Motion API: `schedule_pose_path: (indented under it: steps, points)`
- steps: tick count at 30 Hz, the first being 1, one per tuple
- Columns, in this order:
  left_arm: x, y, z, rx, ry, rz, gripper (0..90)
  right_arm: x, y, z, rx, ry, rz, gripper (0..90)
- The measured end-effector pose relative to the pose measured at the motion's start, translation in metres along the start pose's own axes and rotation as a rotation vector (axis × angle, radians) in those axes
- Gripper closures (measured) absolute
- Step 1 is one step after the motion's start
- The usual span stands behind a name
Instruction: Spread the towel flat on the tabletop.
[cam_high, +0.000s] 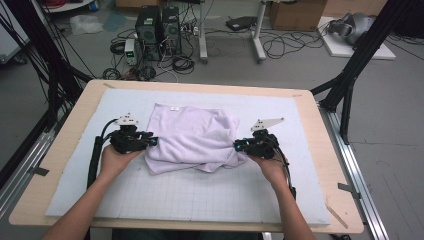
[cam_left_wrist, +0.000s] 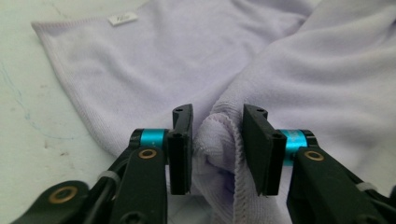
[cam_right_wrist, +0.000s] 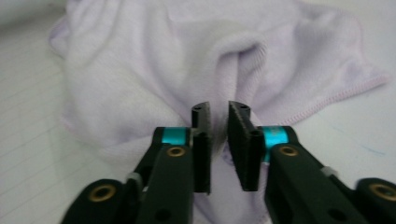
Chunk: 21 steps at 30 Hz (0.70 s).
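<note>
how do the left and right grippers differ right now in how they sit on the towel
The left gripper has a bunched, stitched fold of the towel between its jaws, which stand wider apart; the right gripper has a narrower gap with only a little cloth showing in it. In the high view the left gripper is at the towel's left edge, the right gripper at its right edge. Both point inward at the towel, have black jaws with teal rings, and are hand-held.

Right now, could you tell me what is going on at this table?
A person is folding a lilac towel on the white mat, with a gripper in each hand. The left gripper has a bunched hem between its parted jaws; the right gripper sits at the opposite edge, jaws slightly apart over cloth.
</note>
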<state>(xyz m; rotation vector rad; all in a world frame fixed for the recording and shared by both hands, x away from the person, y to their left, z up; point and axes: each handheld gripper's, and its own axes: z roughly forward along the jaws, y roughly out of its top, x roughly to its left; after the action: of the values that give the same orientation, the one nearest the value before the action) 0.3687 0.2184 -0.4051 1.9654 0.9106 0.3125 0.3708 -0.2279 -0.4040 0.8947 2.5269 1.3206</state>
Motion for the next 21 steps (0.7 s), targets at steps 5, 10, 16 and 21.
schedule_pose_path:
  steps: [5,10,16,21]
  points:
    - [-0.016,-0.001,-0.022,0.013,-0.031,0.07,52.6,0.023,0.001,-0.019,-0.005,-0.001,-0.103,69.7]
    - [-0.037,-0.015,-0.027,0.033,-0.079,0.123,53.0,0.041,-0.004,-0.035,-0.037,-0.01,-0.18,65.0]
    - [-0.048,-0.033,0.004,0.123,-0.122,0.136,52.4,0.043,-0.005,-0.012,0.007,0.019,-0.229,54.4]
    - [-0.057,-0.037,0.022,0.14,-0.075,0.197,52.8,0.037,-0.006,0.019,0.072,0.015,-0.211,56.2]
